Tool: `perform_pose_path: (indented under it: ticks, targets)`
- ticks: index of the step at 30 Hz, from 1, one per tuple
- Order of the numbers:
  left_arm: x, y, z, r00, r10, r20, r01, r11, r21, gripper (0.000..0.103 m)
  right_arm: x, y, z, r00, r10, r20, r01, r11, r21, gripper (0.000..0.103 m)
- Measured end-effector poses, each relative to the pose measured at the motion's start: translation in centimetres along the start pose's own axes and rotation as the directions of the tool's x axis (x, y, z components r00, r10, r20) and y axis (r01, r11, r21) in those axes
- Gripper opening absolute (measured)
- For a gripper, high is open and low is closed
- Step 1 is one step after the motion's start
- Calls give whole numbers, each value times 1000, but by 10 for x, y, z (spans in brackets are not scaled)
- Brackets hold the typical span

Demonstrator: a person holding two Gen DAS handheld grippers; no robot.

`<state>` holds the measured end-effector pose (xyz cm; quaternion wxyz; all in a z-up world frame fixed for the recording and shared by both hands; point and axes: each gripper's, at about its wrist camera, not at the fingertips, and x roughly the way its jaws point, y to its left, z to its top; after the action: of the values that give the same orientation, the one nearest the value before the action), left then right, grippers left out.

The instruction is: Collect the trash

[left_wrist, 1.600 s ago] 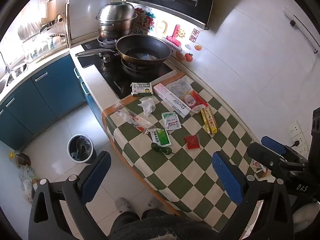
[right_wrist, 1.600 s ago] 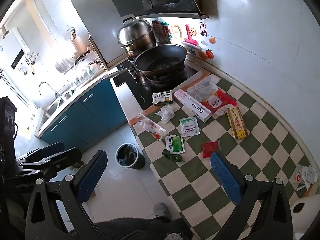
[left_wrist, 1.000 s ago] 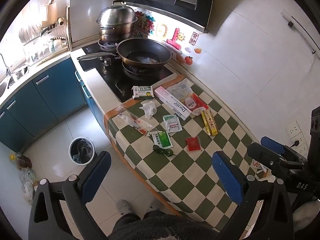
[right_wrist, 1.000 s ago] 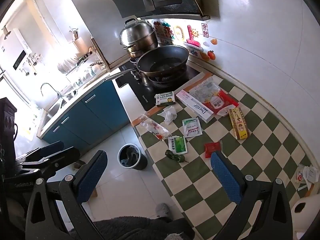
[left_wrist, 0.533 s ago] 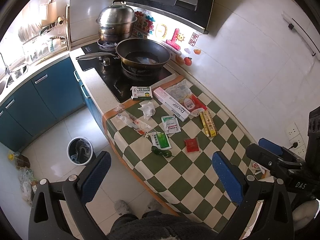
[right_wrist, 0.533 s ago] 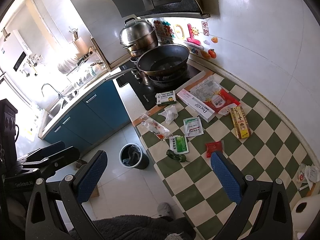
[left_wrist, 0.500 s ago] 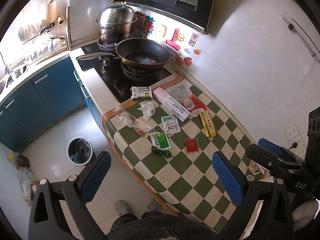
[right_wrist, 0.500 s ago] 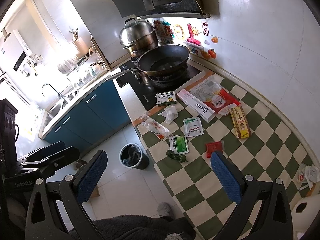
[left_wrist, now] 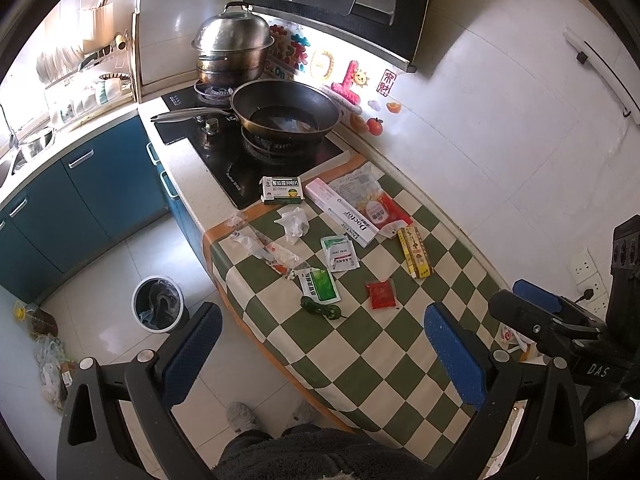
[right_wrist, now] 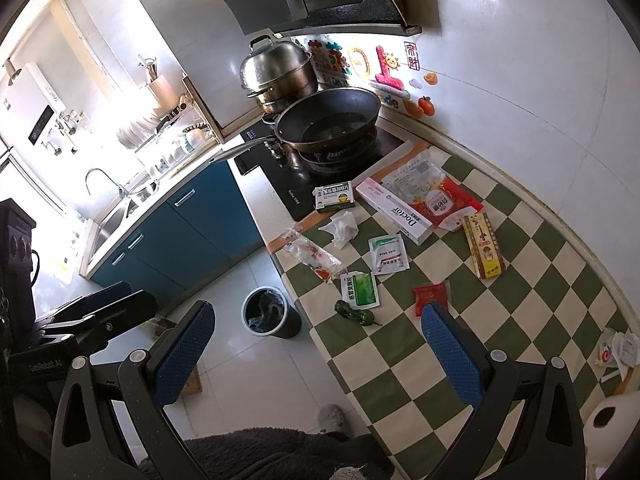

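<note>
Trash lies scattered over the green-and-white checked surface (left_wrist: 404, 344) beside the hob. Nearest the front edge sits a dark green pepper (left_wrist: 320, 309), with a green-and-white sachet (left_wrist: 320, 285) just behind it and a small red packet (left_wrist: 381, 294) off to its right. Farther back come a torn clear wrapper (left_wrist: 264, 249) by the surface's left edge, a crumpled white tissue (left_wrist: 294, 222), a white sachet (left_wrist: 339, 253), a long white "Doctor" box (left_wrist: 342, 212), a yellow box (left_wrist: 415, 252), a red-and-white bag (left_wrist: 380, 208) and a green-and-white carton (left_wrist: 282, 190) at the hob's corner. A dark pan (left_wrist: 286, 114) and a steel steamer pot (left_wrist: 232, 52) stand on the hob. On the floor, left of the surface, stands a round bin (left_wrist: 158, 310) with a dark liner.

Both tongs hang above the near edge, holding nothing: the left tongs (left_wrist: 320, 354) spread wide, the right tongs (right_wrist: 318, 354) spread wide too.
</note>
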<state>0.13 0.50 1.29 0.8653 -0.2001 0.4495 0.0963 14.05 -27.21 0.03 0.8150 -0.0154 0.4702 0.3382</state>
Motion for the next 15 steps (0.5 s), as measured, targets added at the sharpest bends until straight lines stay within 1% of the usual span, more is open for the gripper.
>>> perform_pose_path:
  ticks: [13,15]
  targets:
    - [0,-2,3,1000,-3,-1,3,1000,-1,103,-1,-3,-1,1000,4,-1,-4,1000,4,103]
    - [1,-5,8,1000,-3,-2,3,1000,-2,103,-1,-2,-1,1000,5,-1,-5,1000,4,103]
